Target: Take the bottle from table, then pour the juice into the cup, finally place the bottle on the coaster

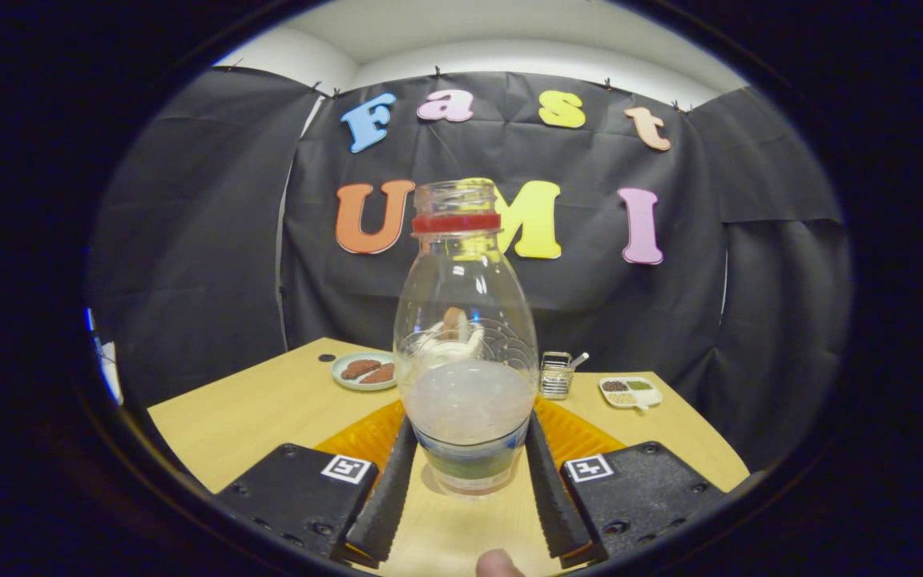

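Bottle point(465, 353) upright, uncapped, about a third full, clamped low on its body between the fingers point(465, 473). Orange coaster point(365, 439) directly behind the bottle on the desk point(253, 417); cup partly visible through the glass. Grip well below the neck: top-heavy tilt or slip likely when pouring, spilling juice.

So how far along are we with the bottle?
Early. The bottle stands upright between the gripper's fingers, which sit against its lower sides, so the grasp looks in hand. It holds pale juice and its mouth is open. Pouring is left, and so is setting it on the orange coaster behind it.
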{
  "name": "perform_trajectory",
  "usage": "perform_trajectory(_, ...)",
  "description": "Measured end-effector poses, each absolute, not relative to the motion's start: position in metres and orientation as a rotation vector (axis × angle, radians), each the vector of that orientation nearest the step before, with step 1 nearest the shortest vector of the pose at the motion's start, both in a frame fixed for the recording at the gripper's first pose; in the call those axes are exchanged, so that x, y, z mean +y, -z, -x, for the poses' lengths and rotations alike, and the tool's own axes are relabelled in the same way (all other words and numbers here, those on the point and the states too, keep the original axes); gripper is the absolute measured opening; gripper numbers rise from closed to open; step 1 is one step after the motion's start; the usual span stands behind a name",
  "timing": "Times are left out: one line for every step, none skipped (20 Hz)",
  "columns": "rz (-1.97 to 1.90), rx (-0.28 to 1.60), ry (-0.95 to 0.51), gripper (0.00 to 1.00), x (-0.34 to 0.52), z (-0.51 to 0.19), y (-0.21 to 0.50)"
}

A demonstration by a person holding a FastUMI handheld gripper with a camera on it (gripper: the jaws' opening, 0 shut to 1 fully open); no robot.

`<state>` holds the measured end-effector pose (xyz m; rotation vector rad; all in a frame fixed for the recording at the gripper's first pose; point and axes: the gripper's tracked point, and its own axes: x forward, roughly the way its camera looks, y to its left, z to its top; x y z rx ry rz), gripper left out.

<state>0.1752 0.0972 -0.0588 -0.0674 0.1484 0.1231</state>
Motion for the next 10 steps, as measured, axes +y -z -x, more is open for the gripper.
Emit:
perform_trajectory(0.063, 0.150, -0.121, 0.74, 0.096, -0.182, 0.062)
perform_trajectory(0.060, 0.152, -0.124, 0.73, 0.095, -0.188, 0.066)
perform_trajectory(0.059, 0.151, -0.127, 0.74, 0.095, -0.193, 0.069)
perform_trajectory(0.067, 0.151, -0.128, 0.74, 0.095, -0.198, 0.072)
perform_trajectory(0.074, 0.147, -0.130, 0.74, 0.095, -0.202, 0.074)
perform_trajectory(0.078, 0.145, -0.134, 0.74, 0.096, -0.206, 0.076)
perform_trajectory(0.076, 0.145, -0.143, 0.74, 0.098, -0.210, 0.081)
perform_trajectory(0.072, 0.148, -0.151, 0.74, 0.100, -0.214, 0.085)
perform_trajectory(0.064, 0.148, -0.157, 0.74, 0.101, -0.219, 0.088)
perform_trajectory(0.059, 0.151, -0.163, 0.75, 0.102, -0.224, 0.092)
